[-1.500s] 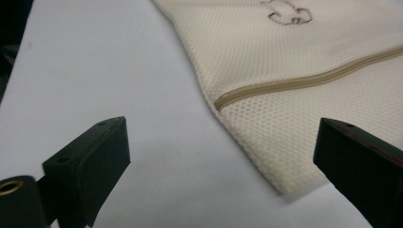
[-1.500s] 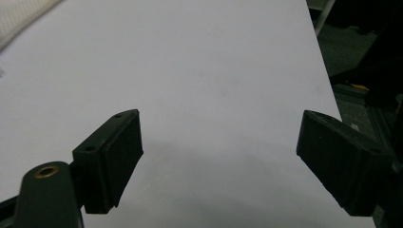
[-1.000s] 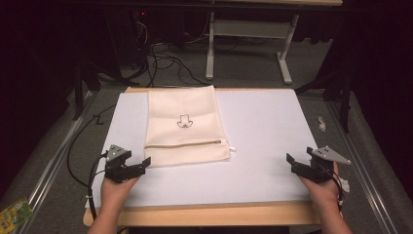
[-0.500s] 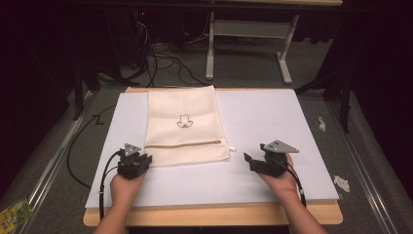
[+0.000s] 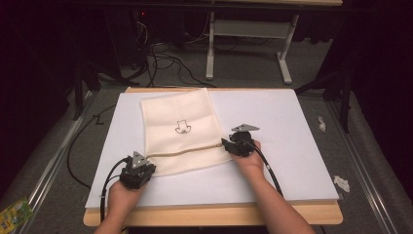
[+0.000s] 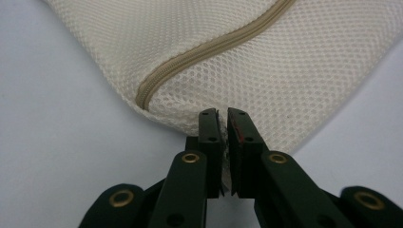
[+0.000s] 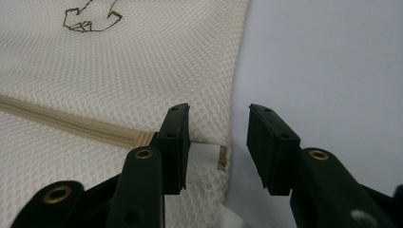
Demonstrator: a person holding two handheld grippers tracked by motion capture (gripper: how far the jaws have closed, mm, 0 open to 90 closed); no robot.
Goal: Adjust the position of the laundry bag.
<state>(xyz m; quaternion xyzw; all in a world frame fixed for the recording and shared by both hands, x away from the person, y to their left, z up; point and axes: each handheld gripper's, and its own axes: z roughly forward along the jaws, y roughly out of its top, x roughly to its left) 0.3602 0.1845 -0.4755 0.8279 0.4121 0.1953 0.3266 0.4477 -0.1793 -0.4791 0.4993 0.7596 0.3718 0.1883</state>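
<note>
A cream mesh bag (image 5: 178,129) lies flat on the white mat, with a tan zipper (image 5: 187,150) running across near its front edge and a small dark logo (image 5: 183,127) at mid-panel. My left gripper (image 5: 145,165) is at the bag's near left corner. In the left gripper view the gripper (image 6: 223,116) is shut, pinching the mesh edge just below the zipper (image 6: 199,52). My right gripper (image 5: 228,145) is at the zipper's right end. In the right gripper view it (image 7: 218,118) stands open, straddling the bag's right edge (image 7: 233,95) where the zipper (image 7: 71,124) ends.
The white mat (image 5: 292,122) covers a wooden table whose front edge (image 5: 209,215) shows. On the floor behind are cables (image 5: 160,53) and a white table frame (image 5: 248,34). Paper scraps (image 5: 341,183) lie on the right, a green packet (image 5: 14,212) on the left.
Both grippers have moved in from the table's front corners to the bag. The right one travelled far left to the zipper's end. The left one reached the near corner and shut on it.
</note>
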